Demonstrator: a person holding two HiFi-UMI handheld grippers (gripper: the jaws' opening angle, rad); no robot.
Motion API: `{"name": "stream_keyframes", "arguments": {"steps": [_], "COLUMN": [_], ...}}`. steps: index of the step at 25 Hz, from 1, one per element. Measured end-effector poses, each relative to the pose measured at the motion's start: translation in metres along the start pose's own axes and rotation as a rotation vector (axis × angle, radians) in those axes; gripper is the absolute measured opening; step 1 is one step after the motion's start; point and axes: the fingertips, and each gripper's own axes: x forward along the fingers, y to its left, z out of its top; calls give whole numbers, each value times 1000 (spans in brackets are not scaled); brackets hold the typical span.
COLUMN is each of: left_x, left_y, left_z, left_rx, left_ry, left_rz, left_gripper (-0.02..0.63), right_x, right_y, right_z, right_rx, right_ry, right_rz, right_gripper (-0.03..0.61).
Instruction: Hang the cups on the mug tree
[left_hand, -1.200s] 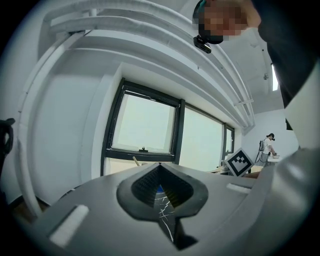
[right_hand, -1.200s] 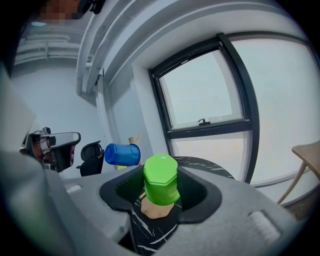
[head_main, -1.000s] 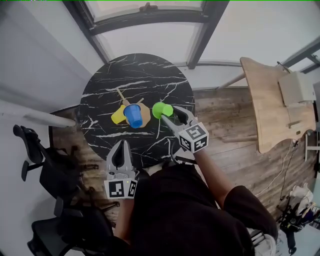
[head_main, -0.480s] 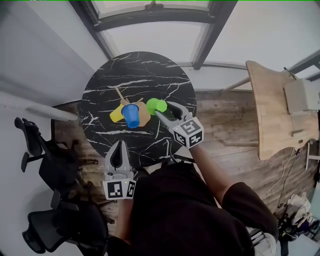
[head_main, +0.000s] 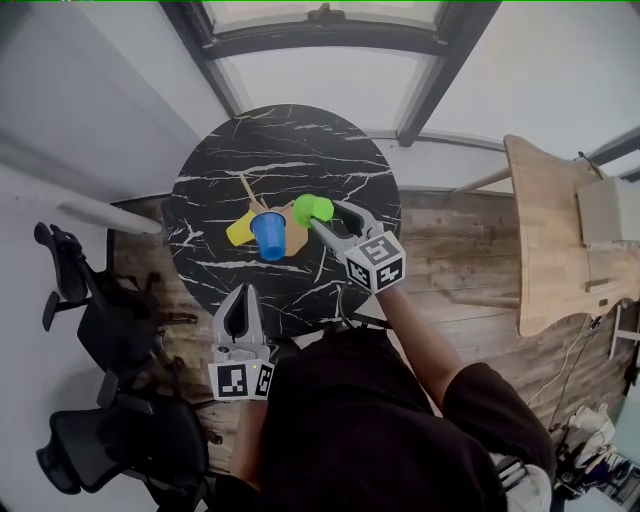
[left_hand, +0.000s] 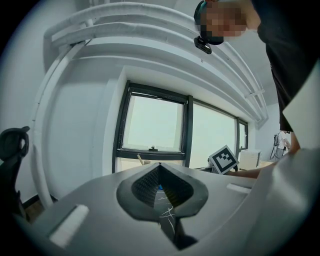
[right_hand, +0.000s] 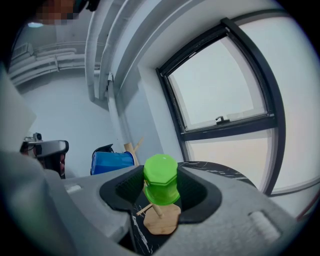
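We counted three cups and one mug tree (head_main: 293, 240). The yellow cup (head_main: 240, 230) and blue cup (head_main: 268, 235) hung on it, mostly hiding it. Our right gripper (head_main: 325, 215) clamped the green cup (head_main: 312, 209) just beside it. The left gripper (head_main: 242, 292) sat closed, well apart.

I have the mug tree (head_main: 293, 238) near the middle of the table (head_main: 300, 140). On the tree's left side are a first cup (head_main: 238, 230) and, just right of it, a second cup (head_main: 268, 235). A third cup (head_main: 312, 209) sits just right of the tree, between the jaws of my right gripper (head_main: 325, 215). My left gripper (head_main: 241, 300) reaches over the table's near edge. A desk (head_main: 550, 240) stands well to the right and chairs (head_main: 90, 330) stand to the left.
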Motion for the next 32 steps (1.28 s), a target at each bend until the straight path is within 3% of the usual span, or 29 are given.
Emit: {"name": "stream_keyframes", "arguments": {"steps": [32], "left_x": [5], "left_y": [31], "left_z": [1], "left_rx": [-3], "left_ry": [14], "left_rz": [28], "left_gripper": [2], "right_x": [54], "right_y": [12], "right_z": [-33], "right_rx": [72], "right_ry": [73], "right_rz": [106], "right_gripper": [206]}}
